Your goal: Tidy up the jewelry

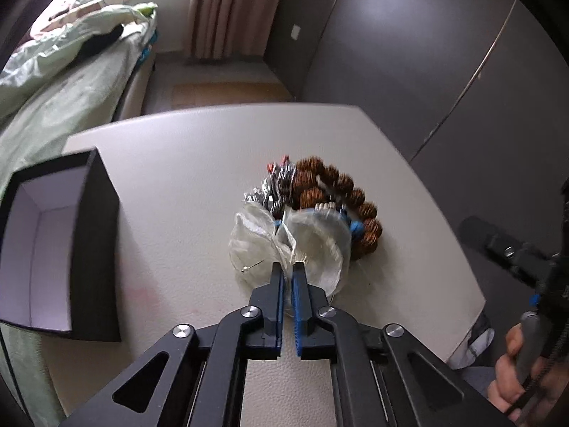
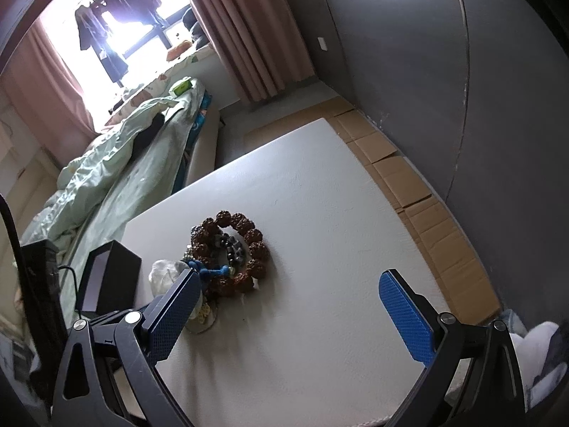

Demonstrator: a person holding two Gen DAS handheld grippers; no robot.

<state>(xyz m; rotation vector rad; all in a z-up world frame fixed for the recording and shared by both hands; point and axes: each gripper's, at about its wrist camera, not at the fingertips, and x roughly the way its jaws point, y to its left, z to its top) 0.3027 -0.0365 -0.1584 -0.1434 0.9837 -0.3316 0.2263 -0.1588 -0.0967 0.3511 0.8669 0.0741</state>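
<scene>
A pile of jewelry lies mid-table: a brown knobbly bead bracelet [image 1: 341, 192] [image 2: 249, 242], a silver-grey metal bracelet [image 1: 274, 188] [image 2: 231, 245], a blue cord piece [image 1: 355, 227] [image 2: 213, 272], and clear plastic bags [image 1: 284, 245] [image 2: 165, 272] holding small pieces. My left gripper [image 1: 288, 267] is shut on the near edge of the clear plastic bags. My right gripper [image 2: 288, 284] is open and empty, above the table to the right of the pile. An open black box with a white inside [image 1: 53, 249] [image 2: 106, 277] stands at the table's left edge.
The white table [image 1: 177, 163] [image 2: 320, 195] has its far edge beyond the pile. A bed with green bedding [image 1: 64, 71] [image 2: 124, 163] is to the left. Cardboard [image 2: 409, 185] lines the floor by the grey wall on the right.
</scene>
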